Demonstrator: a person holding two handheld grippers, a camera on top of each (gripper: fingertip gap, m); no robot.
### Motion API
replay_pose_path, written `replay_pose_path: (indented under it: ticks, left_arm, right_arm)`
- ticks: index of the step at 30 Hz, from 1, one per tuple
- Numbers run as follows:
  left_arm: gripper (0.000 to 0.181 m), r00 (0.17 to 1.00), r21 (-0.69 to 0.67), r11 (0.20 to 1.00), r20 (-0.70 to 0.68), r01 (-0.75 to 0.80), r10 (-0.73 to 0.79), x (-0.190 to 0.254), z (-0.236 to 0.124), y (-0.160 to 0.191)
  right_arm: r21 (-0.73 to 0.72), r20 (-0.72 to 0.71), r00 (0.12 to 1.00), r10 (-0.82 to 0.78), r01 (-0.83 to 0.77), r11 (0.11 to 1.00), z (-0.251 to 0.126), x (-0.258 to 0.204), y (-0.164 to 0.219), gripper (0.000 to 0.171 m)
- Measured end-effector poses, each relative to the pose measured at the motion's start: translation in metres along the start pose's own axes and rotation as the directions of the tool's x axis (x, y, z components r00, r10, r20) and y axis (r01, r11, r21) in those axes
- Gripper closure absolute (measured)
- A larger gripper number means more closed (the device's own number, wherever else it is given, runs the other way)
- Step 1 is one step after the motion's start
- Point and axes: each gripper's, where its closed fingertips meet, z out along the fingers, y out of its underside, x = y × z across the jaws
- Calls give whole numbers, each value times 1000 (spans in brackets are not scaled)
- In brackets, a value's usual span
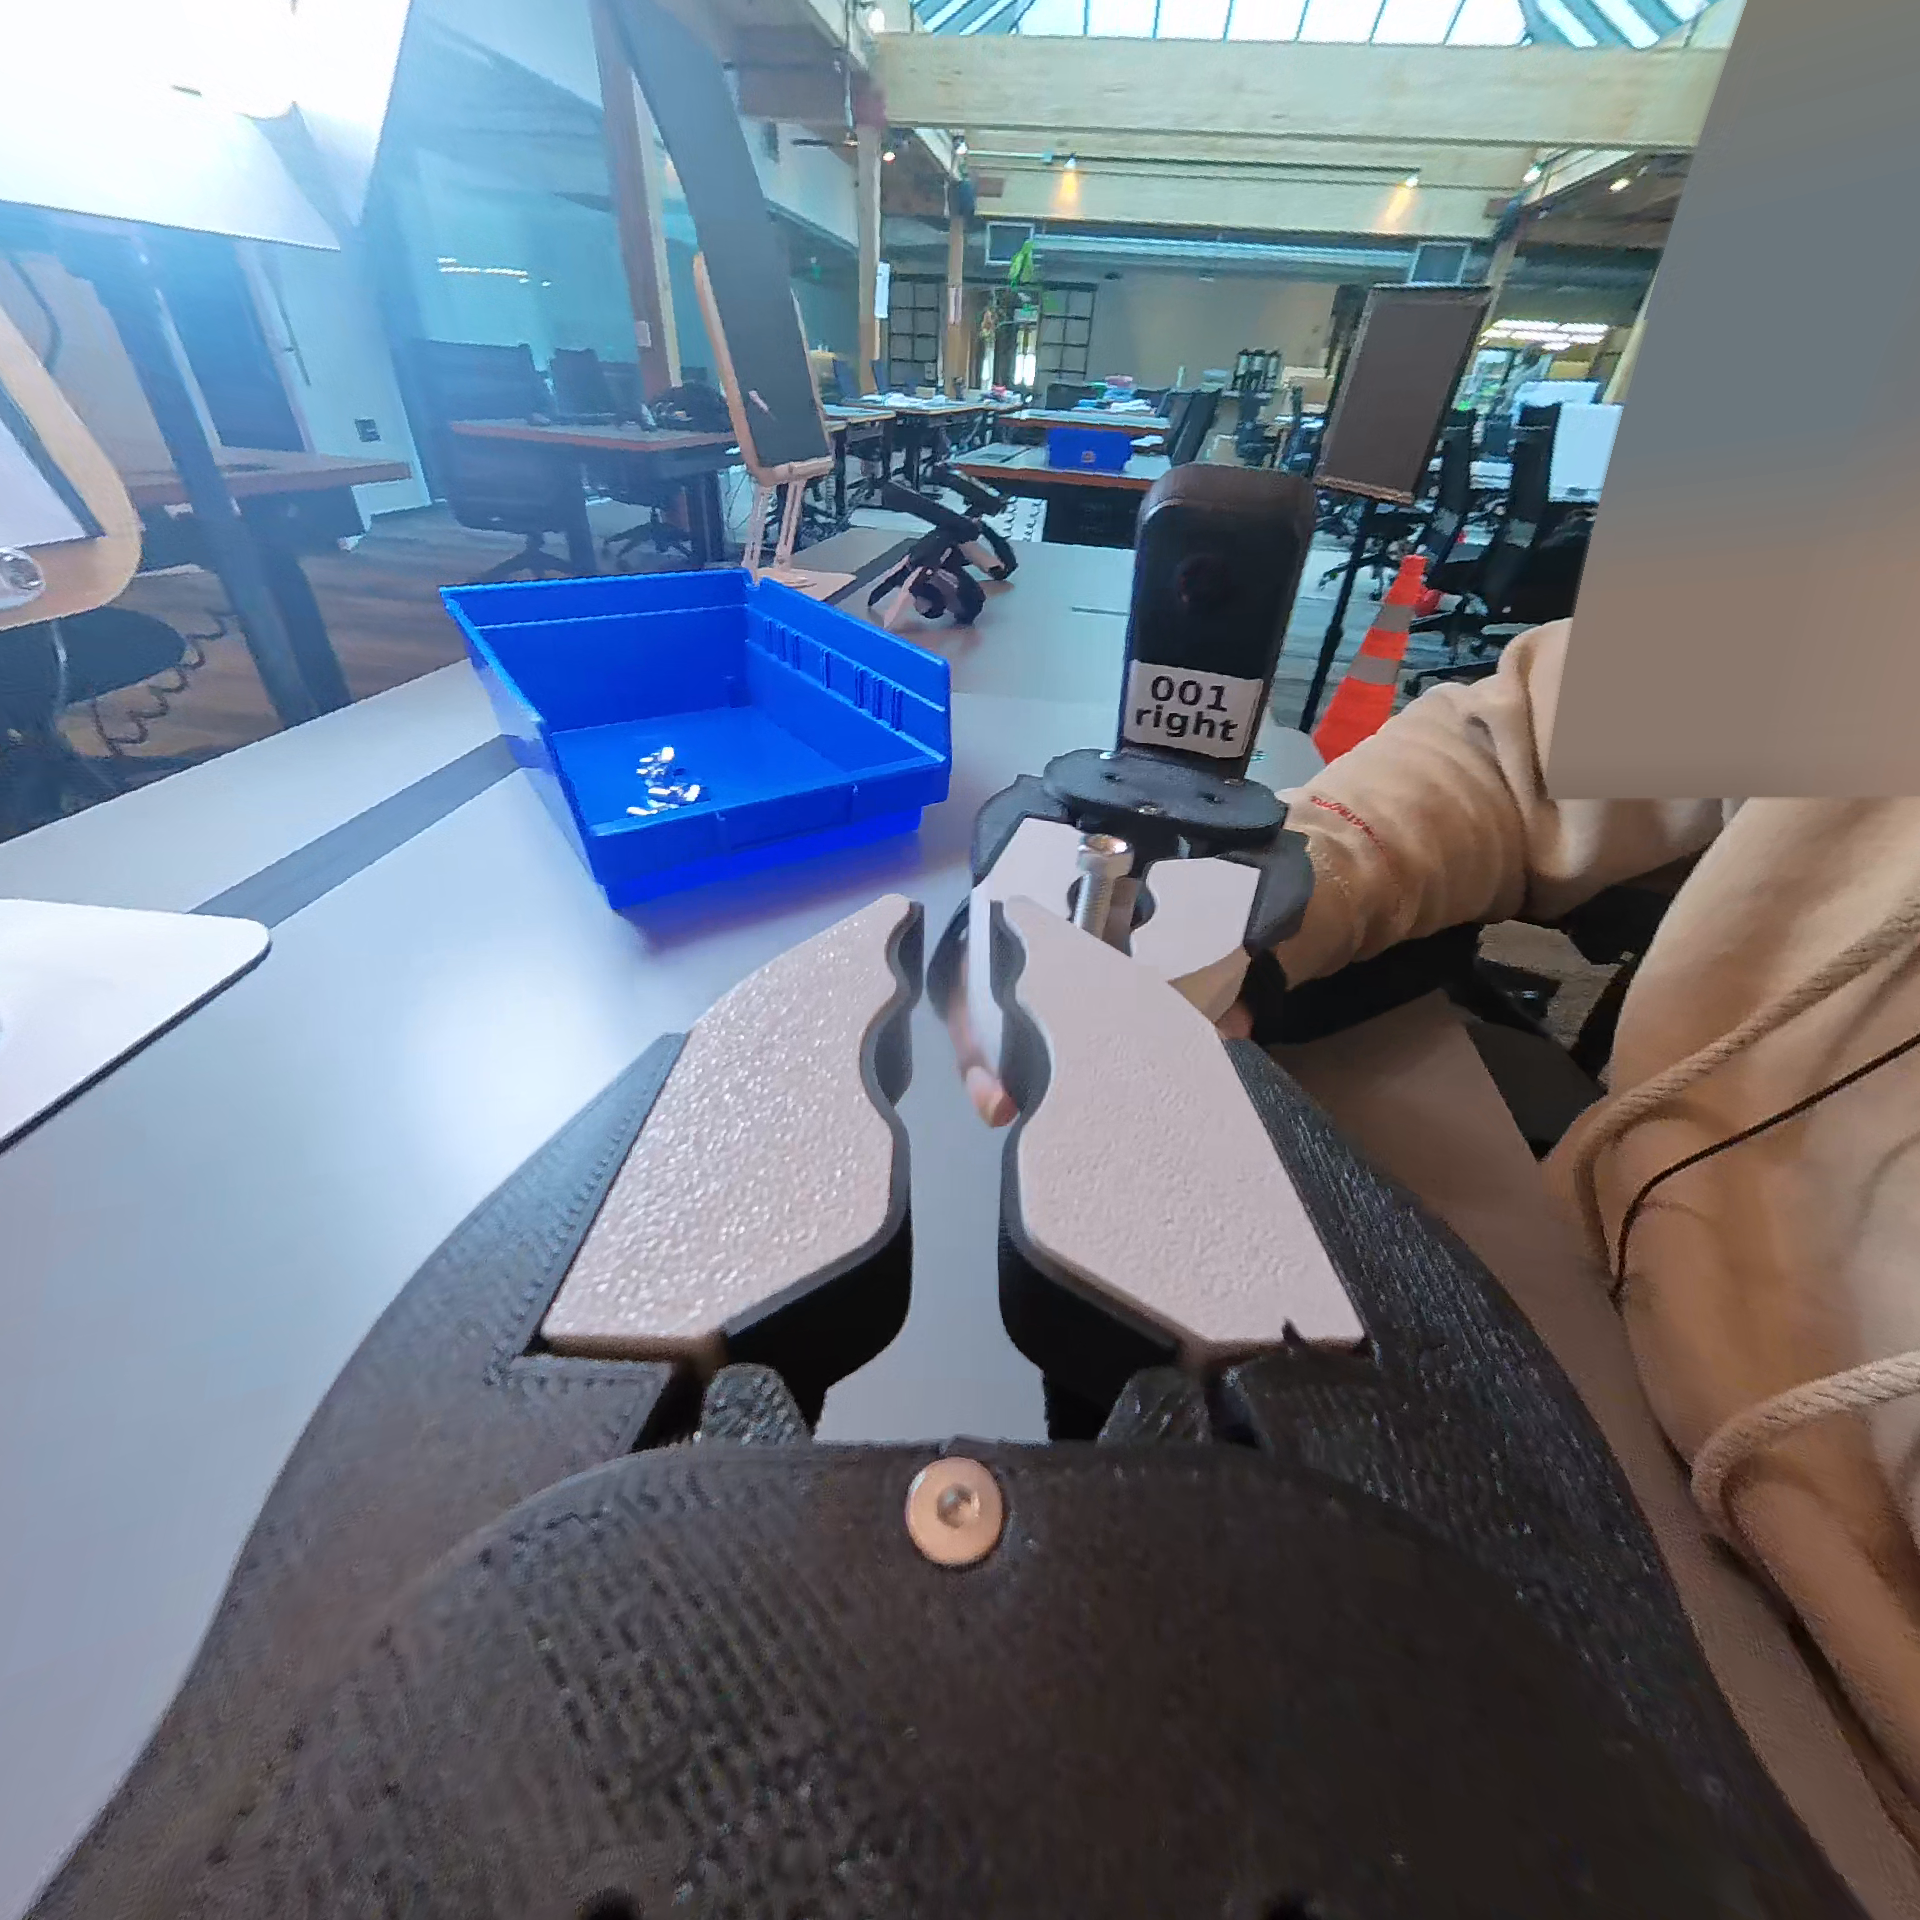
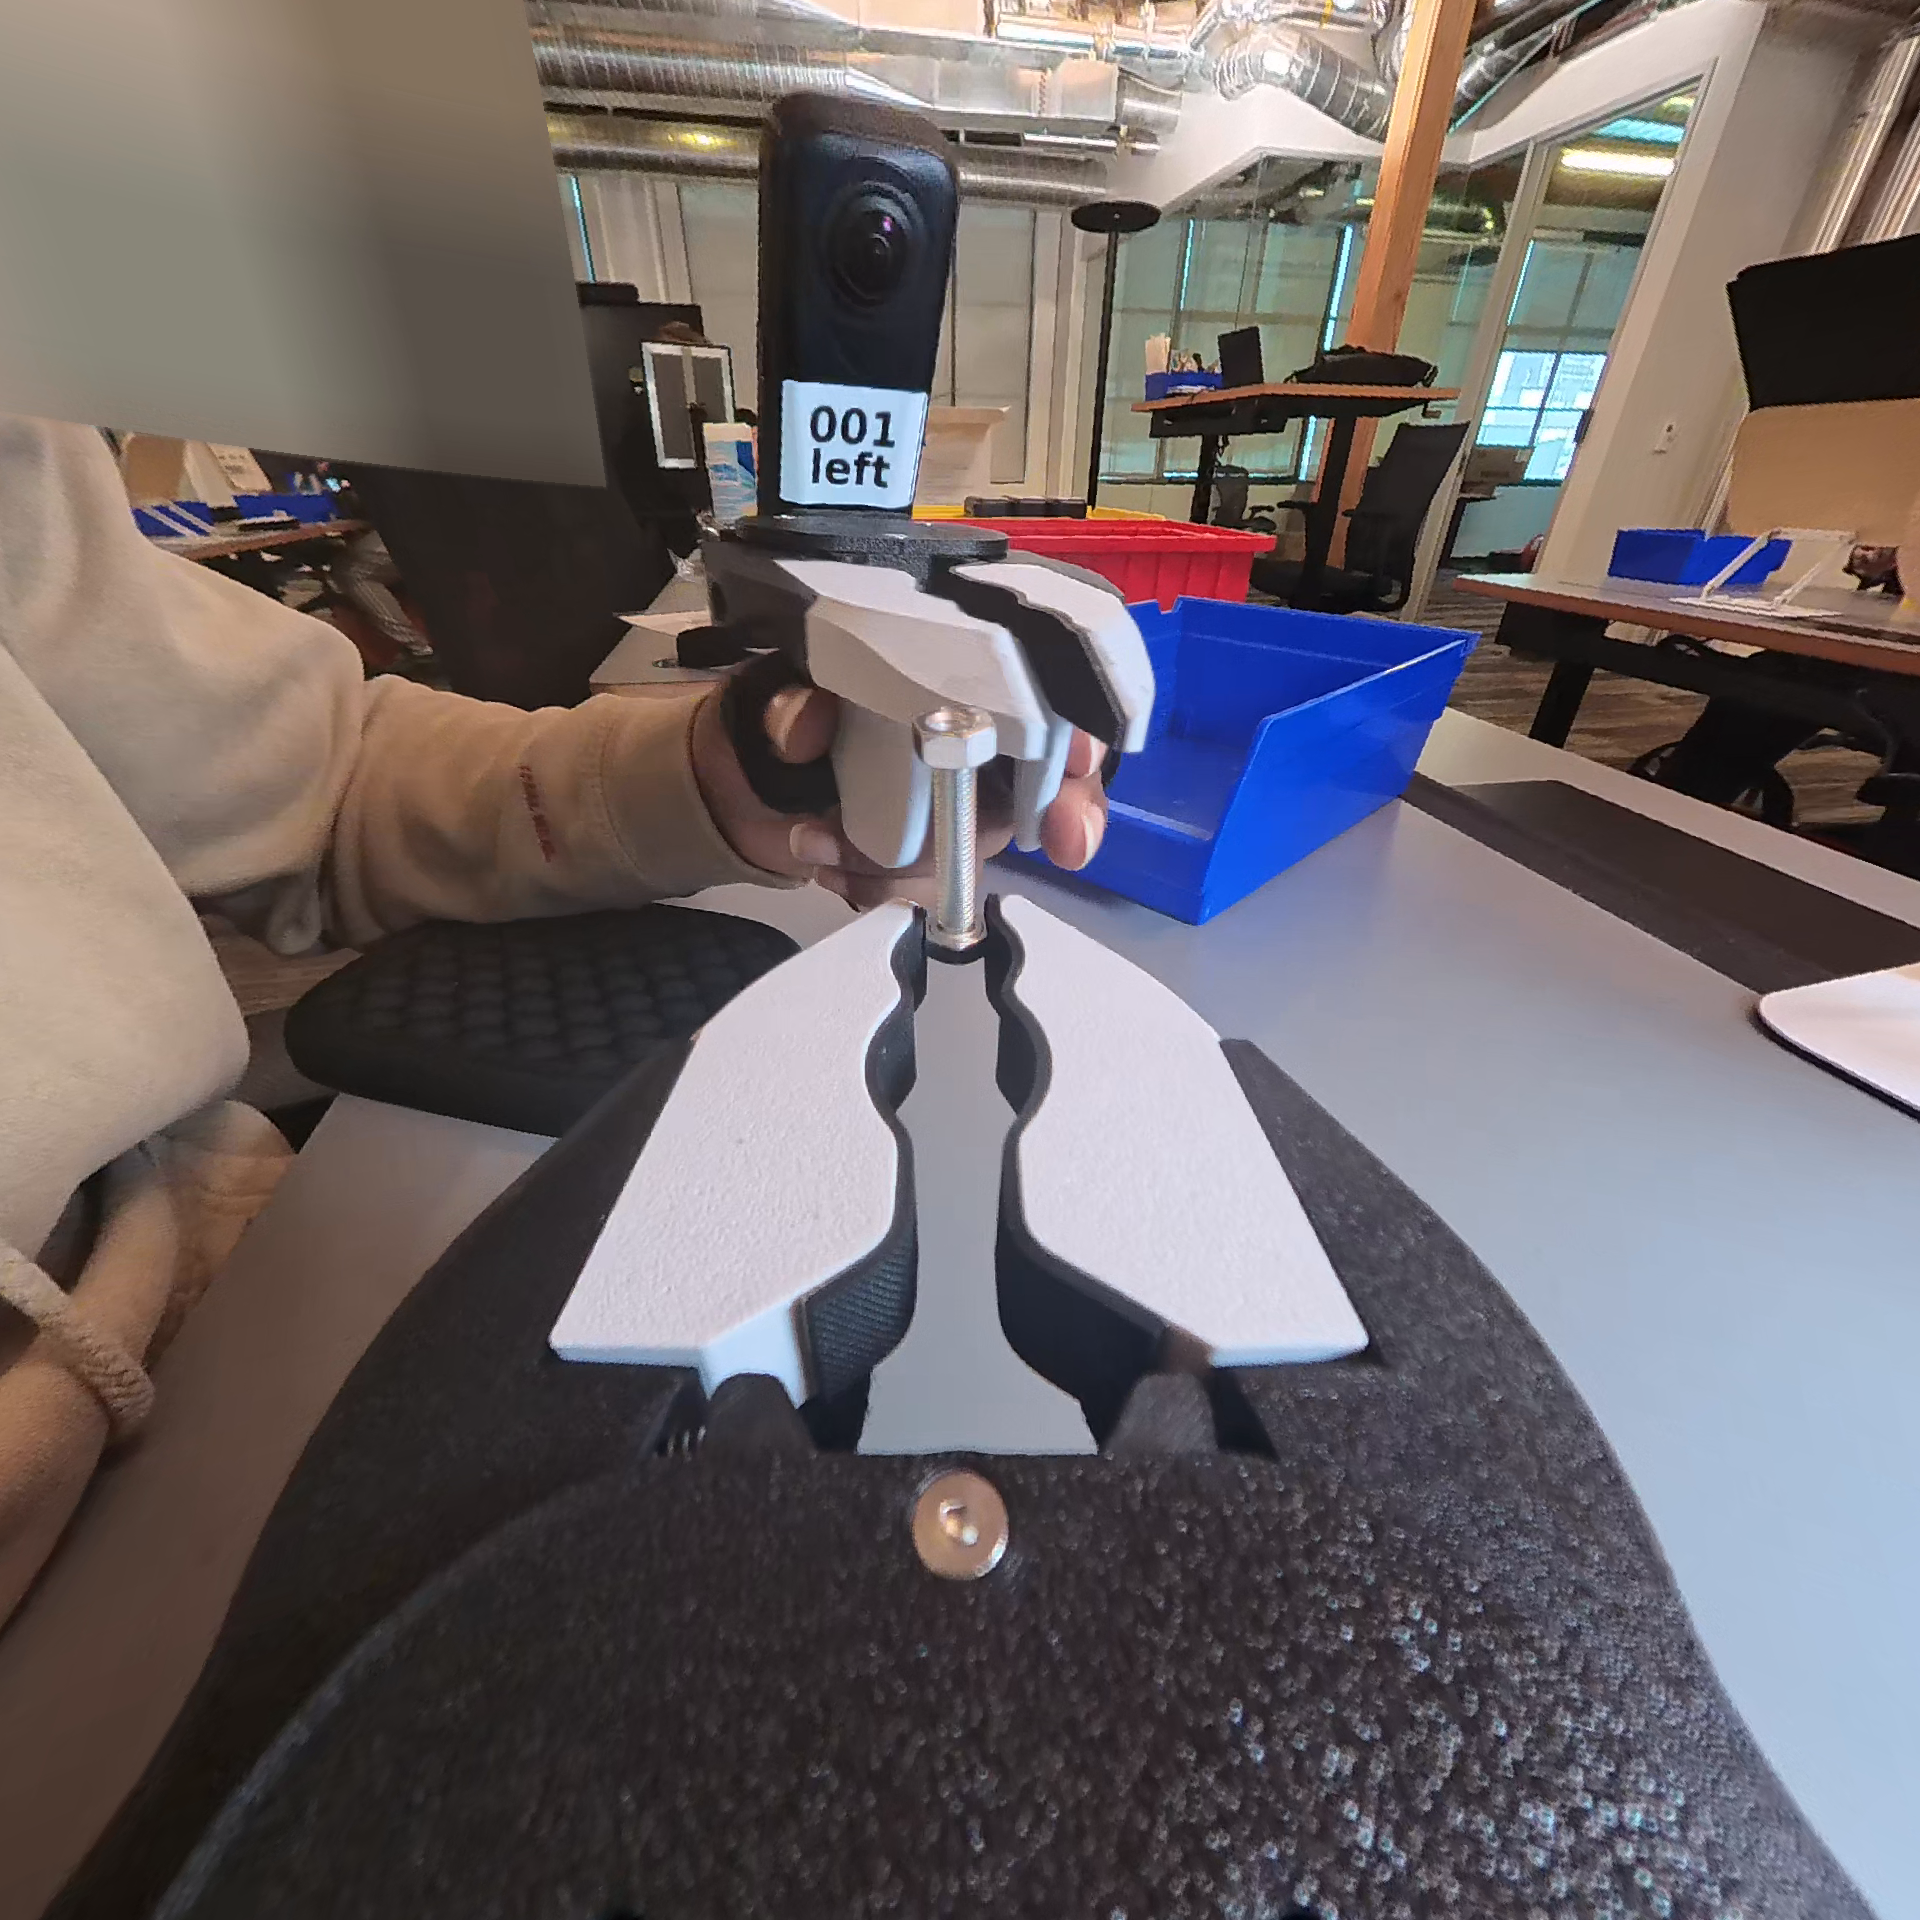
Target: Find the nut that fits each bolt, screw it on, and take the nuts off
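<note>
Grey table (image 1: 312,1039), blue bin (image 1: 727,717) on top

Both grippers raised, tips facing, held close together.

Right gripper (image 2: 956,920) clamped at its fingertips on the lower end of an upright bolt (image 2: 954,821). Left gripper (image 1: 956,935) just beside, fingers a narrow slit apart, nothing seen between. Left hand (image 2: 821,842) and right hand (image 1: 1273,987) wrapped around the handles, sleeved forearms reaching in.

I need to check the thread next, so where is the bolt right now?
The bolt stands upright in the middle of the right wrist view, its head pinched at the tips of the right claw, a hex nut at its top end, in front of the blue bin.
</note>
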Motion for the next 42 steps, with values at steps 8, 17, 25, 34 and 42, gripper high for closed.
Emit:
replay_pose_path:
  ticks: [8, 17, 25, 34, 42]
  left_arm:
    - [158, 1000, 8, 1000, -19, -19, 20, 11, 7, 0]
    - [160, 998, 30, 999, -67, 20, -18, 14, 4, -2]
    - [168, 997, 29, 999, -79, 14, -12, 21, 8, -3]
    - [171, 998, 9, 999, -56, -34, 35, 20, 9, 1]
    - [158, 999, 62, 998, -50, 18, -15, 10, 2, -5]
  right_arm:
    - [-10, -10, 1000, 19, -19, 1000, 1, 3, 3, 161]
    - [6, -12, 1000, 24, -24, 1000, -1, 5, -1, 161]
    - [-25, -9, 1000, 20, -20, 1000, 1, 4, 5, 161]
    - [-43, 6, 1000, 25, -25, 999, 3, 1, 8, 161]
    - [68, 64, 995, 72, -76, 995, -5, -1, -9, 161]
